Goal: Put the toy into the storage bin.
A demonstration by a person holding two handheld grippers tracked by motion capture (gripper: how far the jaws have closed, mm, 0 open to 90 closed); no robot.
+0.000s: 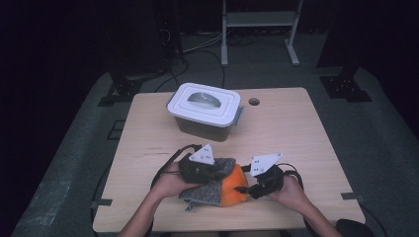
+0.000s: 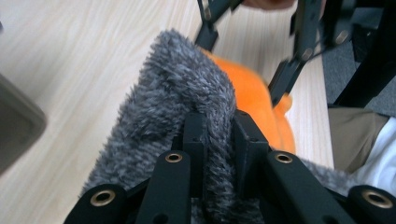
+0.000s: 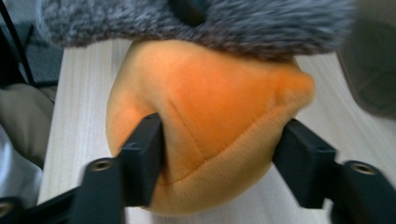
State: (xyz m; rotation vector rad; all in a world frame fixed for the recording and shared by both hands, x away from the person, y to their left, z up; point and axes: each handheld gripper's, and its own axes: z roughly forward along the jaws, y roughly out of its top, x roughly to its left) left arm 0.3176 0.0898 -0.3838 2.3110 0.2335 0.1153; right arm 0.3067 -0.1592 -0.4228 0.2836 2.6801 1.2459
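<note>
White-lidded container [image 1: 203, 102] sits closed — contents hidden, plush toy [image 1: 232, 185] outside.

Right gripper view: the grey fur [image 3: 196, 21] is cut off by the top edge, and the right claw [image 3: 219, 154] is motion-blurred. Left gripper view: the plush's orange part [image 2: 252, 93] lies mostly hidden behind the fur; a grey box corner [image 2: 16, 126] is cropped and blurred at the left edge.
</note>
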